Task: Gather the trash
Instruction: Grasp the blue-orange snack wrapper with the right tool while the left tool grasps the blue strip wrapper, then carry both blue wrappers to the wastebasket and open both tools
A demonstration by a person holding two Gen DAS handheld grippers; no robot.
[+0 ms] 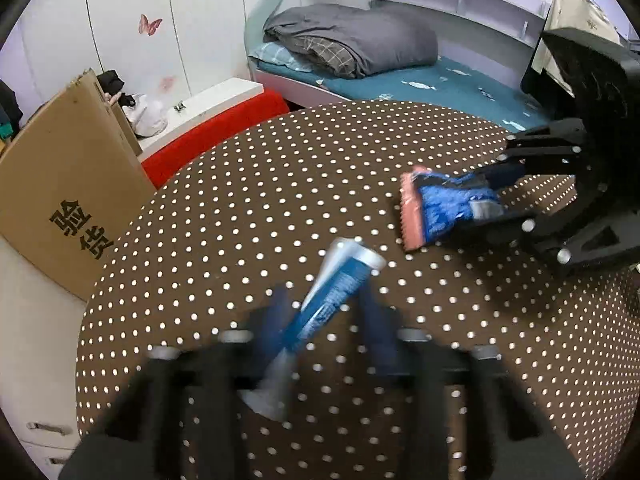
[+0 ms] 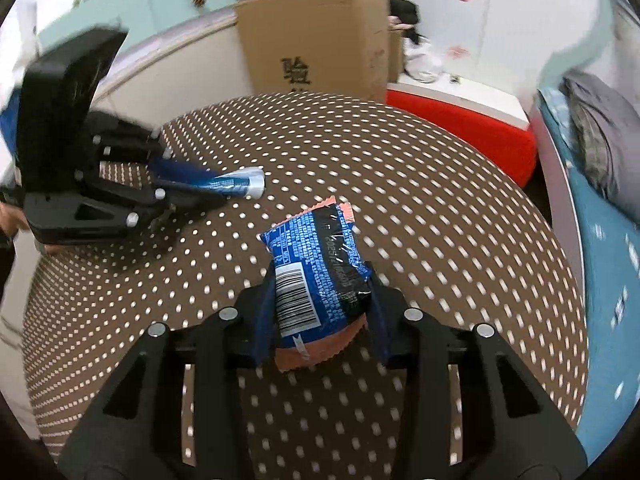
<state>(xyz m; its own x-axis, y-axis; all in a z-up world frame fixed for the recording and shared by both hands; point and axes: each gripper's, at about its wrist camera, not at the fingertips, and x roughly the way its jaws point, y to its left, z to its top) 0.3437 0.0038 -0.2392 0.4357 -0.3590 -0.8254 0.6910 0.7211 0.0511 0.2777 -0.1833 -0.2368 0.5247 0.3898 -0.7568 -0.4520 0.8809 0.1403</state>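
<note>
A blue and silver tube (image 1: 336,280) lies aslant over the brown dotted tablecloth (image 1: 260,184), between the blurred fingers of my left gripper (image 1: 326,304). In the right wrist view the left gripper (image 2: 188,178) is shut on the tube (image 2: 236,184), whose silver end sticks out to the right. A blue snack packet (image 2: 312,264) with a barcode and salmon-pink ends sits in my right gripper (image 2: 320,284), both pads pressing its sides. From the left wrist view the right gripper (image 1: 486,196) holds the packet (image 1: 444,204) just above the cloth at the right.
A tall cardboard box (image 1: 68,184) (image 2: 316,40) stands past the table's far edge. A red seat with a white top (image 1: 212,124) (image 2: 460,124) sits beside it. A bed (image 1: 420,80) (image 2: 608,248) with a grey quilt lies behind. White drawers (image 1: 36,360) stand at the left.
</note>
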